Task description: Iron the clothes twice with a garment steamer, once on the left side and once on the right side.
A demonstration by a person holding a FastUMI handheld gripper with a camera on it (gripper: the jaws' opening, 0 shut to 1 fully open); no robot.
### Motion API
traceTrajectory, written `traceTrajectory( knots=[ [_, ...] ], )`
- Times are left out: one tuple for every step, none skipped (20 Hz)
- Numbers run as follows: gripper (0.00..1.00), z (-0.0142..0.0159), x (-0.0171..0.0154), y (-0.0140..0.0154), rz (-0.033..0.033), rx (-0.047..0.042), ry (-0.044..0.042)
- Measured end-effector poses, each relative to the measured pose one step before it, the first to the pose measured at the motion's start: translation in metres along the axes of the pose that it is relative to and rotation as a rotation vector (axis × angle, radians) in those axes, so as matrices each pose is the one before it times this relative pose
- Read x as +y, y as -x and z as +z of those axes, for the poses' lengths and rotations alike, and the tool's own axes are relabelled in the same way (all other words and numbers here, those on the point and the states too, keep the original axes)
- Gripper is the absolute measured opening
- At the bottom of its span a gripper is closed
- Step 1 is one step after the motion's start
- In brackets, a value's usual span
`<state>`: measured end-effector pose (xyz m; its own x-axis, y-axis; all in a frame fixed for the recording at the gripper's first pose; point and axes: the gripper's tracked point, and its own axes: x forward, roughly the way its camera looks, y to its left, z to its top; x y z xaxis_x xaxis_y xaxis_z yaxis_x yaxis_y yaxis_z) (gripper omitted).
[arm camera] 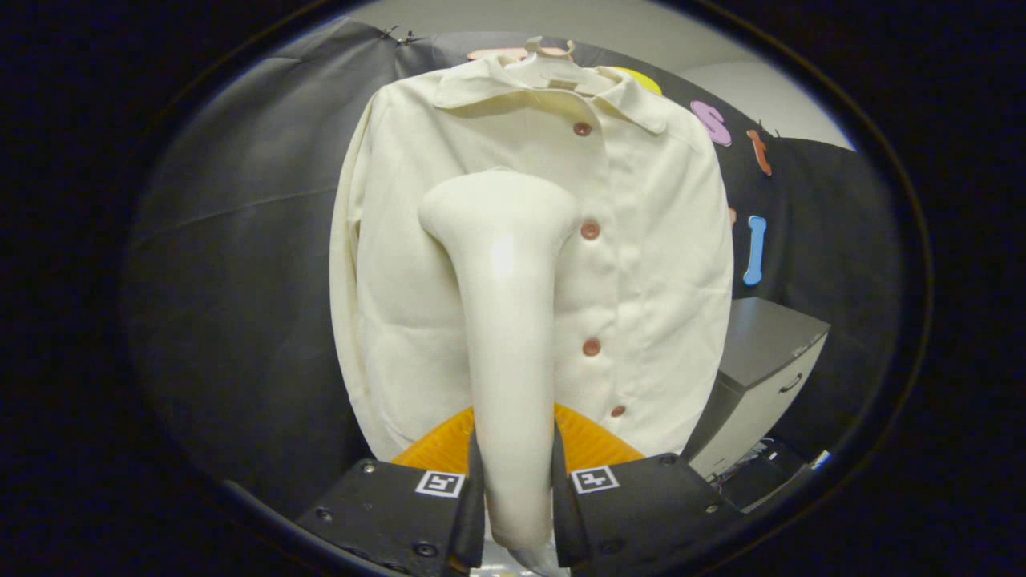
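Observation:
A cream button-up shirt point(641, 264) hangs on a pale hanger point(549, 58) against the dark wall, with several reddish buttons down its front. My gripper point(513, 481) is shut on the handle of a cream garment steamer point(505, 320). Both fingers press on the handle's sides. The steamer rises upright from between the fingers, and its wide head point(497, 204) sits in front of the shirt's chest, left of the button row. I cannot tell whether the head touches the cloth.
A grey cabinet point(761, 369) with a drawer handle stands to the right of the shirt. Dark items lie on the floor in front of it. An orange ribbed object point(593, 441) shows just beyond the fingers, below the shirt's hem.

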<state>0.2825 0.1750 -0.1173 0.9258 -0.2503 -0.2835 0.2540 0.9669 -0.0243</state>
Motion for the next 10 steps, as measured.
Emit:
traceTrajectory(
  knots=[
    [0.34,-0.01051,-0.00011,-0.00272,0.00272,0.02078,0.00045],
    [0.34,-0.00995,-0.00034,-0.00363,-0.00190,0.02244,0.00425],
    [0.34,-0.00958,-0.00020,-0.00116,-0.00077,0.01969,0.00253],
    [0.34,-0.01021,0.00059,0.00056,0.00025,0.01927,-0.00133],
    [0.34,-0.00921,0.00021,-0.00160,0.00070,0.01595,0.00090],
    [0.34,-0.00933,0.00021,-0.00298,0.00012,0.01559,0.00508],
    [0.34,-0.00953,0.00025,-0.00250,0.00010,0.01800,0.00703],
    [0.34,-0.01152,0.00084,-0.00261,0.00082,0.01888,0.00591],
    [0.34,-0.01165,0.00041,-0.00177,0.00098,0.02440,0.00036],
    [0.34,-0.01203,0.00115,-0.00262,0.00148,0.02200,-0.00401]
  ],
)
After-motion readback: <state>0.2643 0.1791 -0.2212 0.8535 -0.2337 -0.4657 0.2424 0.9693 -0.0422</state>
